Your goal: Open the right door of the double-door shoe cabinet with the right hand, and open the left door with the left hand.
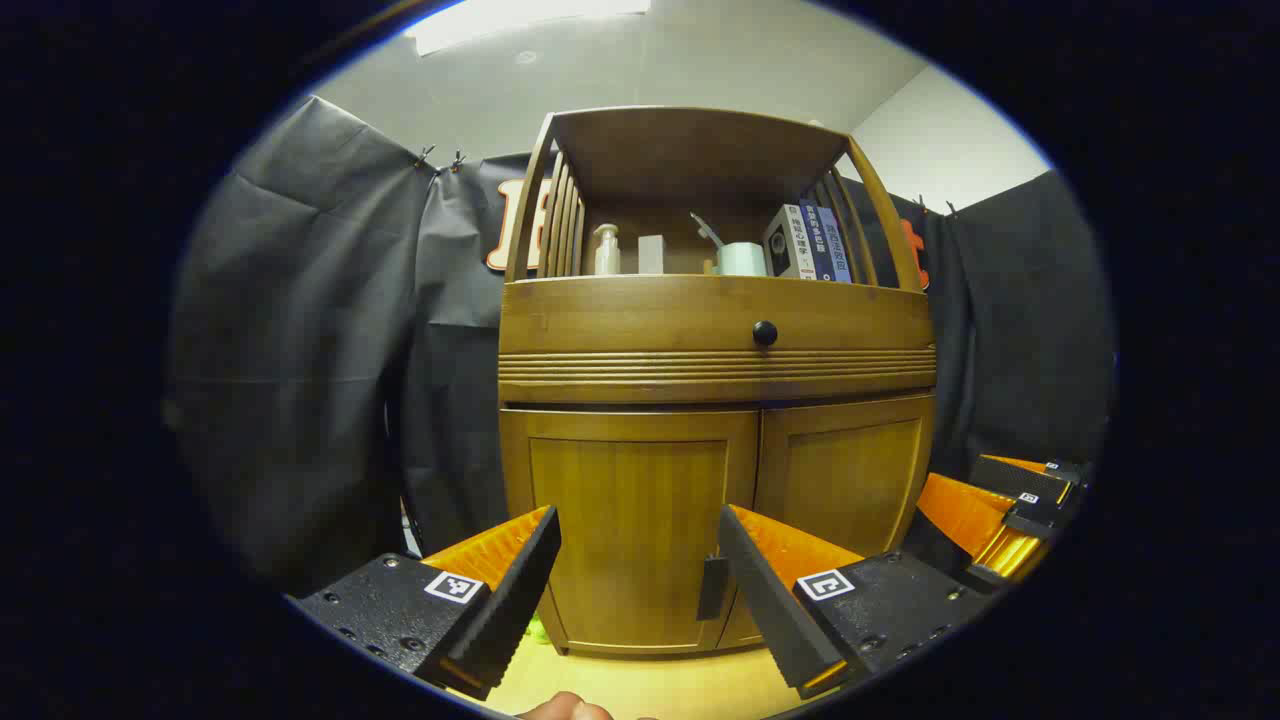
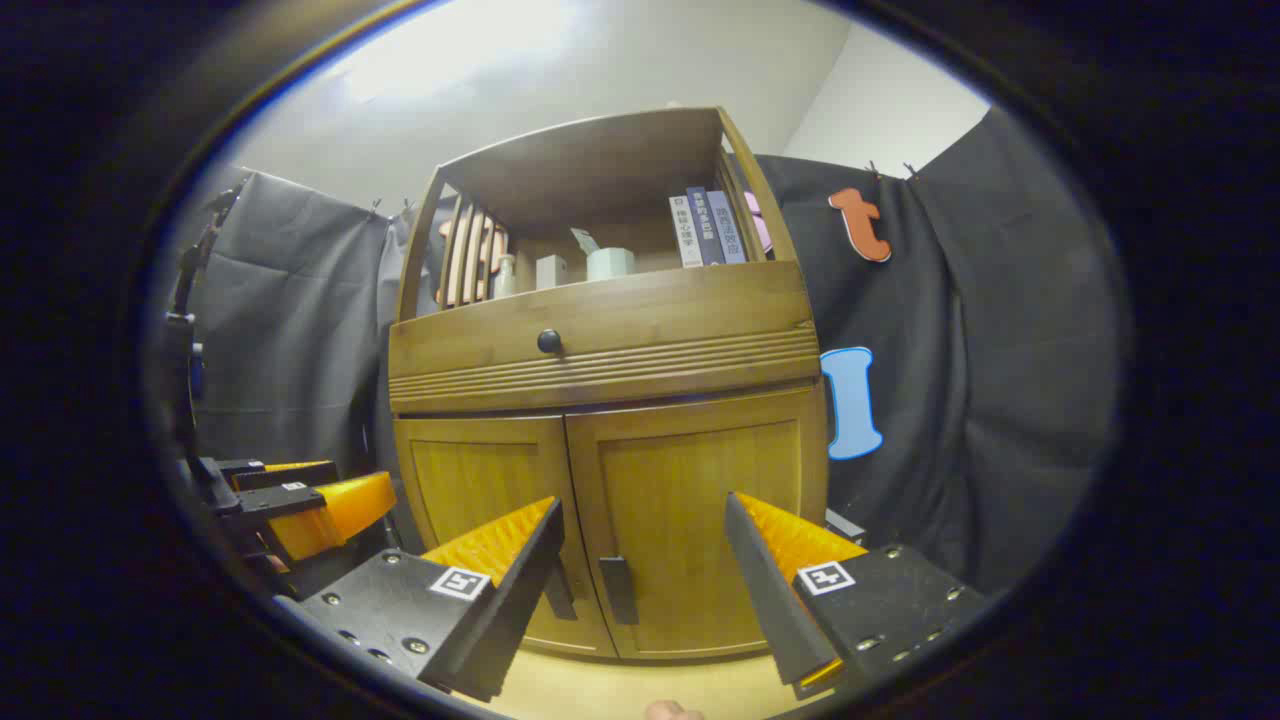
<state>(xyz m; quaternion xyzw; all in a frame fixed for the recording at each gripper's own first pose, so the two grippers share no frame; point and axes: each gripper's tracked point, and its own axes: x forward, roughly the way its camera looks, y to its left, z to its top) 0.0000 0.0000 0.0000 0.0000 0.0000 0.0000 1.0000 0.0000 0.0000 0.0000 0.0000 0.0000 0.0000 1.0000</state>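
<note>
While both doors of the shoe cabinet (image 1: pixel 715 420) sit closed, the left claw (image 1: pixel 638 560) gapes wide before the left door (image 1: pixel 630 530), and the right claw (image 2: pixel 643 555) gapes wide facing the right door (image 2: pixel 700 520).

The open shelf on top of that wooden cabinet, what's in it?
On the open shelf: a pump bottle, a pale block, a round white container and upright books. The front rail hides their bases.

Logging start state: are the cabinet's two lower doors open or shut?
Both shut: the left door and right door sit flush, meeting at the centre seam, both handles untouched.
</note>
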